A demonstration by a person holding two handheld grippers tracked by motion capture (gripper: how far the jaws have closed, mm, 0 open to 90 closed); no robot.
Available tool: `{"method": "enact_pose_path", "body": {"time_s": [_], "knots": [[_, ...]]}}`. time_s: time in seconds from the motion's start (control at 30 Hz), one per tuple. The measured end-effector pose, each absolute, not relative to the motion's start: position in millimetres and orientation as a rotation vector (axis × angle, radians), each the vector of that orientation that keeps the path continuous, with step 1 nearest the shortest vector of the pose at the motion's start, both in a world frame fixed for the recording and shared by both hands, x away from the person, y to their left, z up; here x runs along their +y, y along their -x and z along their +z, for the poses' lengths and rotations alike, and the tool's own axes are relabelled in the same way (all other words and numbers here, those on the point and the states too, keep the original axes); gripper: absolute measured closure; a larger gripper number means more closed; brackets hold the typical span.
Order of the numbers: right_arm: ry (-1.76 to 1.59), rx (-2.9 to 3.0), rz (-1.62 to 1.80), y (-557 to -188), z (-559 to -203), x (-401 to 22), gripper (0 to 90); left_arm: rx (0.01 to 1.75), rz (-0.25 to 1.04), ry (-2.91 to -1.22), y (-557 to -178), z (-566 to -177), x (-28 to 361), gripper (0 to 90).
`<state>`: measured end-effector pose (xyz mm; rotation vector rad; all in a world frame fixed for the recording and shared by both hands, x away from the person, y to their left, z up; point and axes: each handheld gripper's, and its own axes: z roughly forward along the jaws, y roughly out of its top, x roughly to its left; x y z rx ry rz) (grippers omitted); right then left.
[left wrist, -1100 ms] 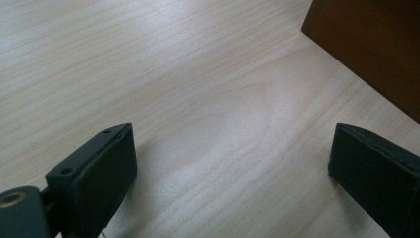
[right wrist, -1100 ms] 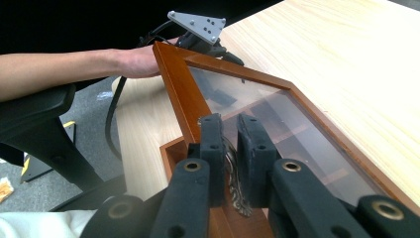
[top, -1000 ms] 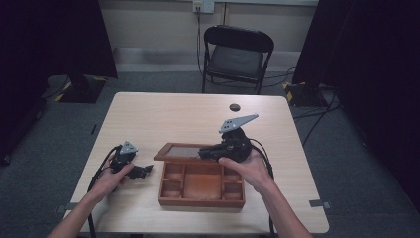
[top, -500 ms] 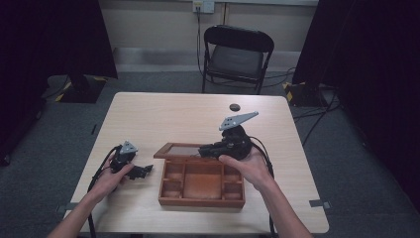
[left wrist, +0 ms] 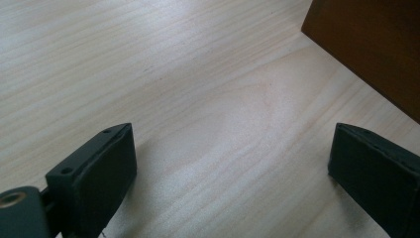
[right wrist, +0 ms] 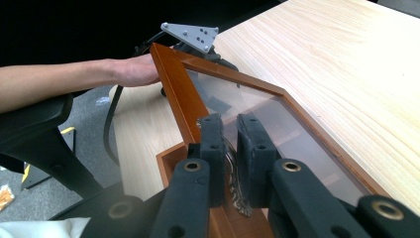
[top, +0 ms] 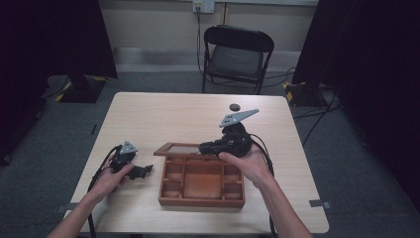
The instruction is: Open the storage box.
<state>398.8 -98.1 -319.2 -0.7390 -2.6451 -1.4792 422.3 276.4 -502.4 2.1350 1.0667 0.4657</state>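
A wooden box (top: pixel 200 202) with several compartments stands on the pale table. Its glass-paned lid (top: pixel 178 148) is raised at the far side. My right gripper (top: pixel 203 147) is shut on the lid's front edge. In the right gripper view the right gripper (right wrist: pixel 230 129) has its jaws pinching a small metal clasp (right wrist: pixel 233 186) on the wooden frame (right wrist: pixel 173 94). My left gripper (top: pixel 143 171) rests on the table to the left of the box. Seen from the left gripper view, the left gripper (left wrist: pixel 233 148) stands open with nothing between its jaws, and a box corner (left wrist: pixel 371 44) is ahead.
A small dark round object (top: pixel 234 106) lies on the table beyond the box. A black folding chair (top: pixel 235 54) stands behind the table. Cables trail from both grippers toward the near edge. The person's other hand (right wrist: pixel 133 69) lies past the lid.
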Motion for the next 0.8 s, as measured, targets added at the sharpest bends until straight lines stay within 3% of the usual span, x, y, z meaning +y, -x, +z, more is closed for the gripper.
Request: {"method": "enact_pose_path", "body": {"time_s": [0.8], "knots": [[0.744, -2.626, -1.462, -406.8, -314.8, -98.3, 82.5, 1.064, 0.467, -2.138, -422.5, -502.3, 276.6, 4.2]]}}
